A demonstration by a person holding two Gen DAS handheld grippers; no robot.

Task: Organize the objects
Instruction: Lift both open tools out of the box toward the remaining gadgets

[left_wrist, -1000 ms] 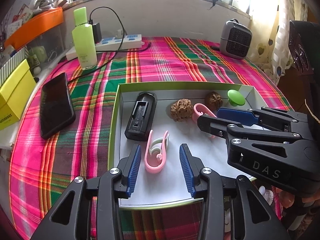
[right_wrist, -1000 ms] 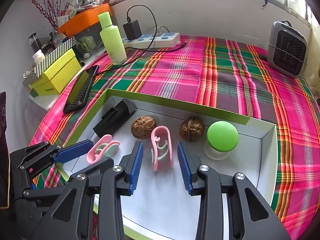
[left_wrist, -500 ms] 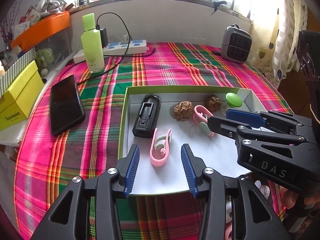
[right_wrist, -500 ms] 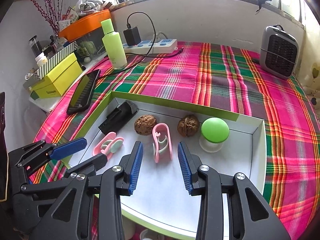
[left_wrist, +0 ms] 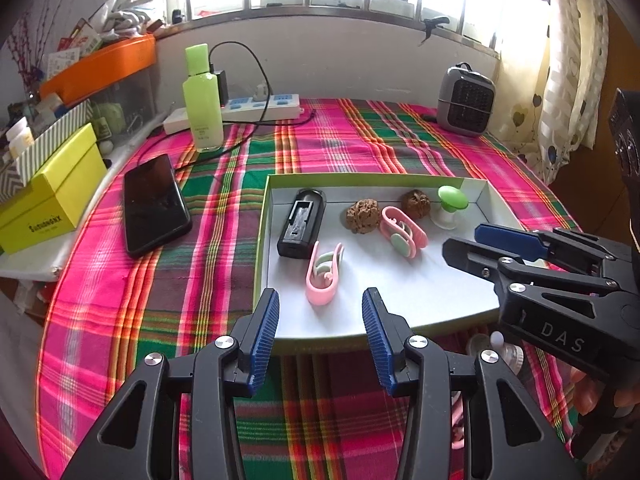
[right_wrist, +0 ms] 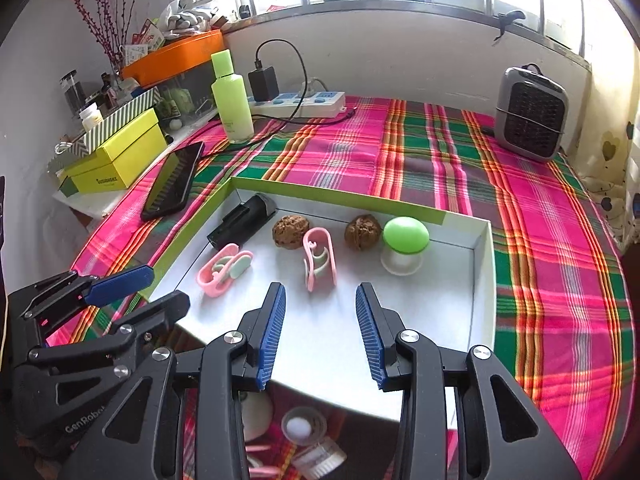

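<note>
- Left wrist view: the left gripper (left_wrist: 320, 336) is hanging over the near rim of the shallow green-edged tray (left_wrist: 262, 240), its blue pads partly spread and holding nothing.
- The nearer pink clip (left_wrist: 323, 274) is lying on the tray floor just past the pads, at twelve o'clock from them, touching neither.
- At eleven o'clock of that clip a black battery charger (left_wrist: 301, 223) is lying; at one o'clock sit a walnut (left_wrist: 363, 216), a second pink clip (left_wrist: 403, 232), another walnut (left_wrist: 416, 201) and a green-capped knob (left_wrist: 450, 206).
- The right gripper (left_wrist: 476, 240) is reaching in from three o'clock, jaws apart and empty.
- Right wrist view: the right gripper's pads (right_wrist: 272, 332) are standing partly open with nothing between them, over the tray's near edge.
- The second clip is lying at twelve o'clock of them, well clear; the left gripper is showing at nine o'clock.
- Below the tray's near rim, at six o'clock, small loose things are waiting on the plaid cloth (right_wrist: 440, 152): a little round lidded jar (right_wrist: 304, 426) and other pieces I cannot name.
- Judgement: both hands look free, so the step seems to be fetching the next loose item.
- To do it well, I would be lowering one gripper at a time, straddling the item squarely before closing, and carrying it over the rim without nudging the pieces already placed.
</note>
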